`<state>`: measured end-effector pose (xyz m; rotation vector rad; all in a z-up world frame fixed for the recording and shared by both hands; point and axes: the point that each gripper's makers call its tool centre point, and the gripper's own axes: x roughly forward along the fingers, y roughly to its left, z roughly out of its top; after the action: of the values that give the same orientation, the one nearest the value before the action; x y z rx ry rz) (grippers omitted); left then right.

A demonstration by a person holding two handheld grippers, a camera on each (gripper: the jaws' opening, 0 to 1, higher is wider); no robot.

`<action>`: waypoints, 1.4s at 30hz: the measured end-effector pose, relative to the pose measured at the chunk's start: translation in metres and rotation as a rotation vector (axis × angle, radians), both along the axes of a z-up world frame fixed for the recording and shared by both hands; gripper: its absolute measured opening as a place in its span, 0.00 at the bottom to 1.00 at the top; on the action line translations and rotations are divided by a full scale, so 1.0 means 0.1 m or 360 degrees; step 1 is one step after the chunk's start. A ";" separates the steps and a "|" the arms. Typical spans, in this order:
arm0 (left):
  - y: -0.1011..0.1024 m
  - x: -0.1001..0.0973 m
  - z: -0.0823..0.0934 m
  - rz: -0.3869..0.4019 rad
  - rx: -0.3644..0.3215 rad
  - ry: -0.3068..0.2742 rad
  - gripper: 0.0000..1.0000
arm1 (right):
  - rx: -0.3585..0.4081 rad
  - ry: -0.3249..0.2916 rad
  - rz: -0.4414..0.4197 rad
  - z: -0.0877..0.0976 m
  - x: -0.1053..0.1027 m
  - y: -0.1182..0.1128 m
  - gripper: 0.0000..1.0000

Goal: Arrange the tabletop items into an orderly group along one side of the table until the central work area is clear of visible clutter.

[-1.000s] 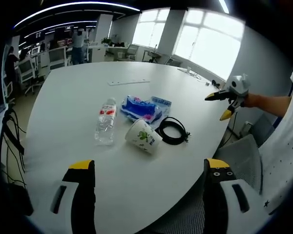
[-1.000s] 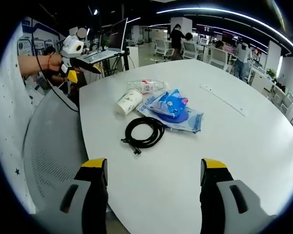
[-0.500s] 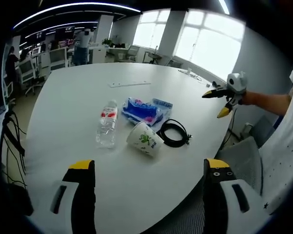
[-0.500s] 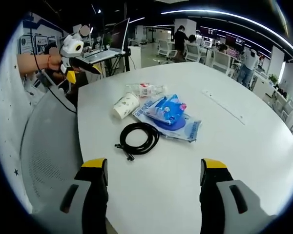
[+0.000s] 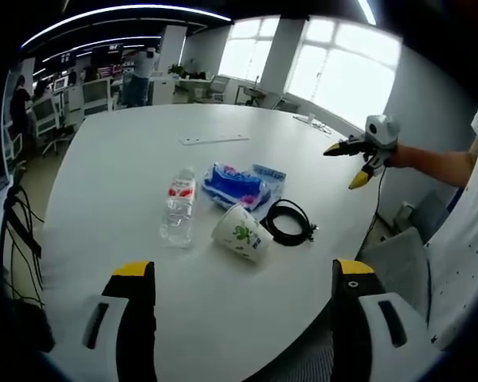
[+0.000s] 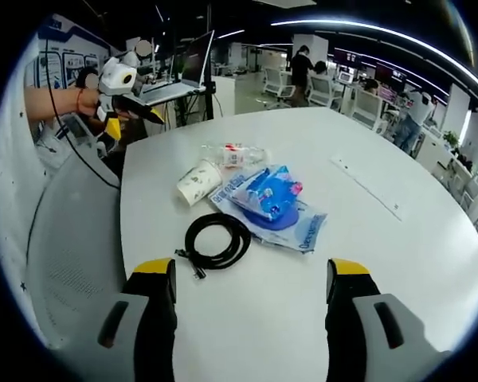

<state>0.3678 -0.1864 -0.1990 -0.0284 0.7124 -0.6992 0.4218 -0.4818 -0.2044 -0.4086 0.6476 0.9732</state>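
On the round white table (image 5: 127,151) lie a clear water bottle (image 5: 178,207) with a red label, a tipped paper cup (image 5: 240,232), a blue plastic package (image 5: 240,185) and a coiled black cable (image 5: 287,222). The same bottle (image 6: 229,153), cup (image 6: 196,181), package (image 6: 272,200) and cable (image 6: 215,239) show in the right gripper view. My left gripper (image 5: 235,278) is open over the near table edge, short of the items. My right gripper (image 6: 249,278) is open, near the cable. The right gripper (image 5: 352,161) shows at right, held off the table edge; the left gripper (image 6: 125,111) shows at upper left.
A thin flat strip (image 5: 213,139) lies on the far part of the table, also seen as a strip (image 6: 365,185) to the right. A grey mesh chair (image 6: 72,231) stands by the table edge. Desks, chairs and people fill the office behind.
Both views have shifted slightly: the items sit a little lower in the left gripper view and lower-left in the right gripper view. The items themselves have not moved.
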 end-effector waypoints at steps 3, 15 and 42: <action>0.00 0.02 0.01 0.0003 -0.0002 -0.0003 0.94 | -0.0002 -0.0007 0.0016 0.01 0.05 0.03 0.76; 0.02 0.13 -0.03 0.0014 -0.0005 0.0007 0.94 | -0.0010 -0.0024 0.0082 0.01 0.33 0.18 0.76; 0.00 0.40 -0.01 0.0021 -0.0036 -0.0003 0.94 | -0.0002 -0.0023 0.0153 -0.10 0.86 0.45 0.75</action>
<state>0.4077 -0.1865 -0.2005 -0.0527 0.7018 -0.6947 0.5078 -0.4372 -0.2148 -0.4510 0.6202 1.0599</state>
